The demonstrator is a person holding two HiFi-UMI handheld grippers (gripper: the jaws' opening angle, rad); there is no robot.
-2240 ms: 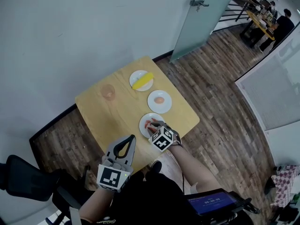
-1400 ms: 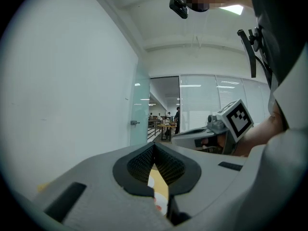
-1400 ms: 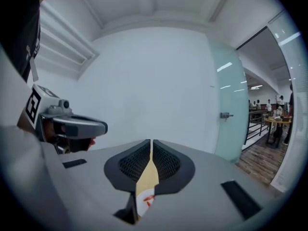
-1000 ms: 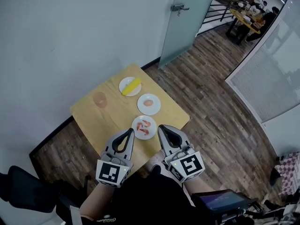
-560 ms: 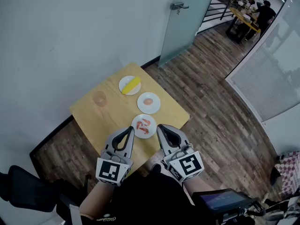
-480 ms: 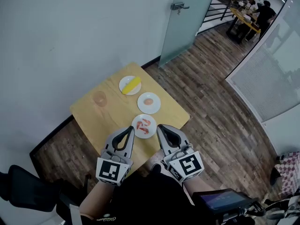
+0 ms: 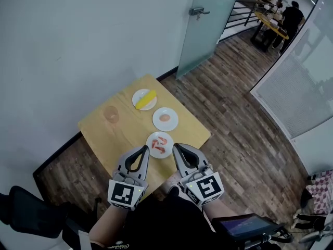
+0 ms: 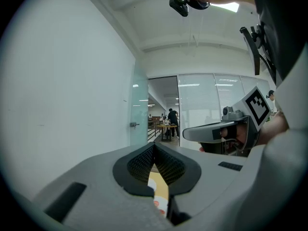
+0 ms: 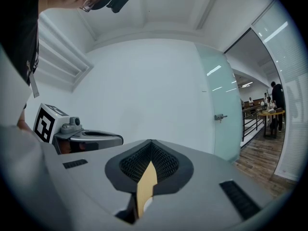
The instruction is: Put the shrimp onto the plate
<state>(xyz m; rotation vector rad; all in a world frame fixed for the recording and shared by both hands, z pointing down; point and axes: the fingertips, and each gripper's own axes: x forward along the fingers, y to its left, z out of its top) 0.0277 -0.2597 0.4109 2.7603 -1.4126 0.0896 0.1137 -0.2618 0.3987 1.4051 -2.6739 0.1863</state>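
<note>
Two reddish shrimp (image 7: 159,144) lie on the nearest white plate (image 7: 169,141), close to the front edge of the wooden table (image 7: 119,134). My left gripper (image 7: 144,148) and right gripper (image 7: 176,147) are held side by side just short of that plate, above the table's front edge. Both point toward it. In the left gripper view the left gripper (image 8: 154,146) has its jaws closed with nothing between them. The right gripper view shows the right gripper (image 9: 150,143) the same way, its jaws together and empty. Neither gripper touches the shrimp or the plate.
Further back stand a plate with an orange piece (image 7: 165,119), a plate with a yellow corn cob (image 7: 144,99) and a clear cup (image 7: 110,113). A white wall lies behind the table, a glass door (image 7: 208,20) to the right, and a dark chair (image 7: 26,212) at the lower left.
My right gripper has pulled back from the near plate, where it was earlier, to beside the left gripper. The shrimp stay on the plate. Over the last half second little moves.
</note>
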